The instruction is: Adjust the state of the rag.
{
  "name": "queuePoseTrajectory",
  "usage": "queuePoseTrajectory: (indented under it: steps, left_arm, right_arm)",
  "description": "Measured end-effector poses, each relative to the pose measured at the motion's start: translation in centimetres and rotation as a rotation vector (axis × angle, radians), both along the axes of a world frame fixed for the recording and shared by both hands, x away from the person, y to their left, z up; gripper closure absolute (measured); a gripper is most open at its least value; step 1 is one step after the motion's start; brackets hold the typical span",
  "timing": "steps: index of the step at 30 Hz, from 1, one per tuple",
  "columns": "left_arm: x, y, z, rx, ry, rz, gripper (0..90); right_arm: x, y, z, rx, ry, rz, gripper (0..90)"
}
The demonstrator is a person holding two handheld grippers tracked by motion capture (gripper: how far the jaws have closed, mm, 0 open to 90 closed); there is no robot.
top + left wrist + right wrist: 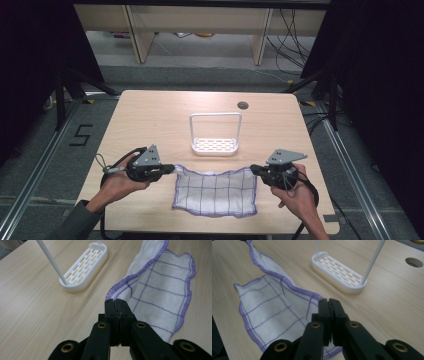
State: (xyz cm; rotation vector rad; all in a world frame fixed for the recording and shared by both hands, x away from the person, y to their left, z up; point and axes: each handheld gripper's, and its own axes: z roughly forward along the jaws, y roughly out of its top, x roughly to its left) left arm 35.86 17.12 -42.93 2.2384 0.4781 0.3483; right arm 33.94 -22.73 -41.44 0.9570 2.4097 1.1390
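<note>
1. I am holding my left claw (169, 168) at the upper left corner of the cloth (216, 191); its jaws are pressing together on the purple-stitched hem there, as the left gripper view shows (117, 305).
2. I am holding my right claw (255, 169) at the upper right corner of the same cloth; in the right gripper view its jaws (329, 305) are closing tight over the hem with no gap between them.
3. The cloth, white with a purple grid and purple edging, is lying near the front edge of the tabletop (150, 115), between my two hands. Its far edge is sagging slightly between the two pinched corners, while the rest is resting flat on the wood.
4. A white rack (215, 145), an oval slotted base with a thin upright loop, is standing just behind the cloth, apart from it, near the middle of the tabletop.
5. A round cable hole (243, 105) is sitting in the tabletop behind the rack, toward the far edge.
6. My left hand (120, 181) and right hand (298, 192) are gripping the handles from the near side.
</note>
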Motion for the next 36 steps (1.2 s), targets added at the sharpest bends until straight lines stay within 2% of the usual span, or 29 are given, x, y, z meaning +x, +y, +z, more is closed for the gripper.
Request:
queuePoseTrajectory:
  steps: [2,3,4,5,6,8,10,12,13,14,15,16,18,20,21,22,24,25,26,28,30,31,33,34,36]
  left_arm:
    - [-0.7,0.1,-0.4,-0.004,0.005,-0.019,88.0]
    - [-1.1,0.1,-0.7,-0.011,0.01,-0.025,88.1]
    - [-1.4,0.2,-0.8,0.014,0.003,-0.033,88.0]
    - [-1.8,0.2,-1.1,0.012,0.013,-0.043,88.0]
    - [-2.1,0.2,-1.4,0.016,0.016,-0.051,87.9]
    - [-2.7,0.1,-2.0,0.039,0.024,-0.065,87.9]
    - [-3.1,0.0,-2.7,0.052,0.037,-0.078,87.8]
    - [-3.5,-0.3,-3.5,0.044,0.055,-0.077,87.7]
    - [-3.6,-0.2,-3.7,0.072,0.06,-0.089,87.6]
    - [-3.8,-0.4,-4.1,0.043,0.077,-0.087,87.5]
    - [-3.8,-0.3,-4.2,0.077,0.074,-0.107,87.5]
    - [-4.0,-0.5,-4.5,0.054,0.082,-0.09,87.4]
    - [-4.1,-0.5,-4.8,0.083,0.091,-0.105,87.0]
    - [-4.3,-0.7,-5.2,0.072,0.099,-0.103,86.5]
    - [-4.2,-0.6,-5.2,0.107,0.093,-0.125,86.0]
    - [-4.4,-0.8,-5.5,0.088,0.109,-0.112,85.4]
    - [-4.5,-0.8,-5.8,0.097,0.12,-0.123,82.7]
    - [-4.7,-0.8,-5.9,0.099,0.13,-0.117,80.3]
    - [-4.8,-0.8,-6.0,0.098,0.13,-0.129,77.5]
    - [-5.0,-0.7,-5.8,0.079,0.15,-0.13,69.6]
    - [-5.1,-0.3,-5.2,0.072,0.146,-0.119,60.0]
    - [-5.2,-0.2,-4.9,0.04,0.153,-0.101,57.5]
    - [-5.0,0.4,-4.0,0.019,0.14,-0.099,54.3]
    - [-4.9,0.6,-3.5,-0.006,0.146,-0.077,52.7]
    - [-4.2,0.8,-2.9,-0.019,0.129,-0.054,50.9]
  right_arm:
    - [-0.7,0.0,-0.2,-0.016,0.004,-0.006,89.0]
    - [-0.9,0.0,-0.4,-0.027,-0.01,0.008,89.0]
    - [-1.3,0.0,-0.6,-0.027,-0.004,-0.003,88.9]
    - [-1.5,0.0,-0.8,-0.026,-0.009,0.002,88.9]
    - [-1.9,0.1,-1.1,-0.03,0.006,0.003,88.9]
    - [-2.3,0.0,-1.7,-0.038,0.007,0.011,88.9]
    - [-2.9,0.1,-2.4,-0.038,0.033,0.013,88.9]
    - [-3.3,0.1,-3.1,-0.042,0.056,0.023,88.9]
    - [-3.5,0.1,-3.4,-0.045,0.07,0.022,88.9]
    - [-3.6,0.1,-3.7,-0.045,0.059,0.026,88.9]
    - [-3.9,0.2,-4.0,-0.044,0.079,0.021,88.8]
    - [-4.1,0.2,-4.3,-0.037,0.095,0.019,88.7]
    - [-4.3,0.0,-4.7,-0.053,0.092,0.031,88.5]
    - [-4.5,-0.1,-5.2,-0.055,0.116,0.026,88.1]
    - [-4.6,-0.2,-5.4,-0.058,0.125,0.032,87.8]
    - [-4.6,-0.2,-5.7,-0.06,0.133,0.03,87.5]
    - [-4.8,-0.2,-6.3,-0.046,0.145,0.026,85.7]
    - [-4.9,-0.3,-6.4,-0.064,0.157,0.033,84.4]
    - [-5.0,-0.3,-6.6,-0.069,0.173,0.036,82.2]
    - [-5.1,-0.3,-6.9,-0.055,0.176,0.026,74.6]
    - [-5.1,-0.5,-6.8,-0.047,0.201,0.024,66.5]
    - [-5.0,-0.7,-6.7,-0.036,0.199,0.024,62.8]
    - [-5.0,-1.0,-6.2,-0.017,0.196,0.004,57.4]
    - [-5.2,-1.0,-6.0,-0.001,0.213,-0.014,55.2]
    - [-5.0,-1.2,-5.4,-0.005,0.178,-0.006,53.5]
